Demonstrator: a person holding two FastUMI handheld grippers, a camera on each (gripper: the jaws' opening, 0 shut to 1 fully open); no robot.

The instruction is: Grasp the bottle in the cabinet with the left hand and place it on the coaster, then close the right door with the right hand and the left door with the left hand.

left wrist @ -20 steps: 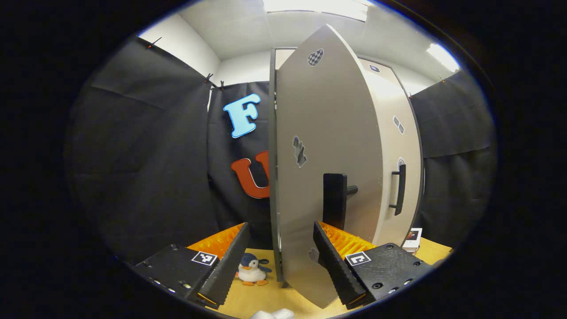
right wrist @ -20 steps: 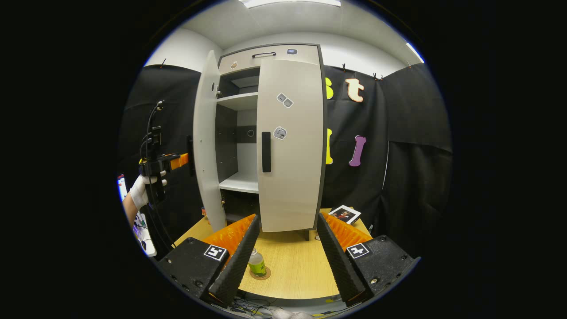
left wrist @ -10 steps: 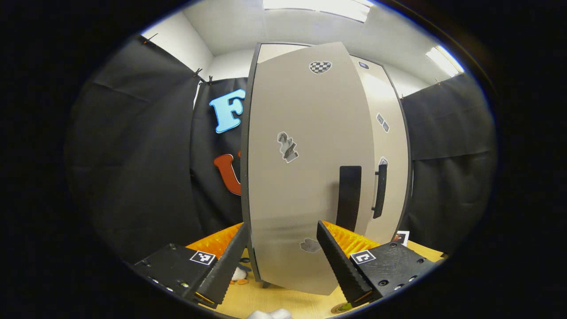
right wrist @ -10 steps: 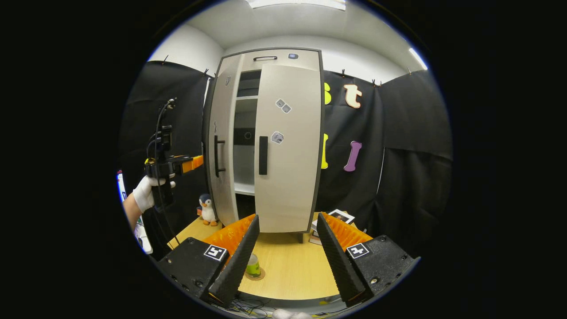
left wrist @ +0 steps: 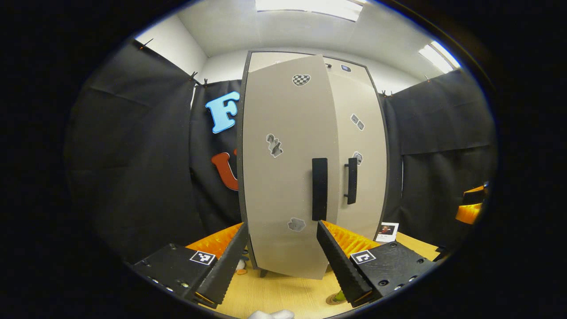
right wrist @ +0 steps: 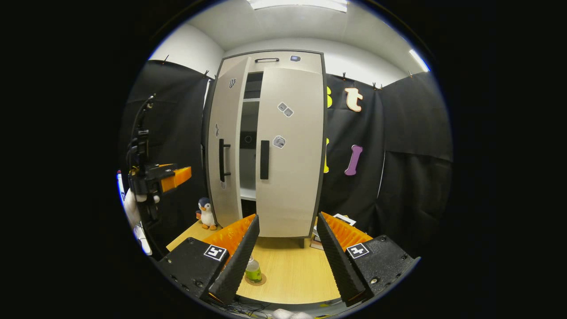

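The tall beige cabinet (right wrist: 290,186) stands at the back of the wooden table (right wrist: 292,270). Its right door (right wrist: 292,133) lies flat against the frame. The left door (right wrist: 223,133) stands slightly ajar, and a narrow gap (right wrist: 249,146) shows the shelves inside. The small green bottle (right wrist: 253,270) stands upright on the round coaster (right wrist: 260,280), just beside my right gripper's left finger. My right gripper (right wrist: 285,261) is open and empty, back from the cabinet. My left gripper (left wrist: 283,261) is open in front of the left door (left wrist: 283,177), below its black handle (left wrist: 319,189). In the right gripper view the left gripper (right wrist: 184,173) hangs clear of the door.
A toy penguin (right wrist: 206,213) stands on the table at the cabinet's left foot. Small picture cards (right wrist: 341,219) lie by the right foot. A gloved hand (right wrist: 130,206) holds the left gripper. The right gripper (left wrist: 471,206) shows at the far right edge of the left gripper view.
The left door has swung from wide open to nearly shut. The left gripper followed it round, then drew back and down from it. The right gripper has barely moved.
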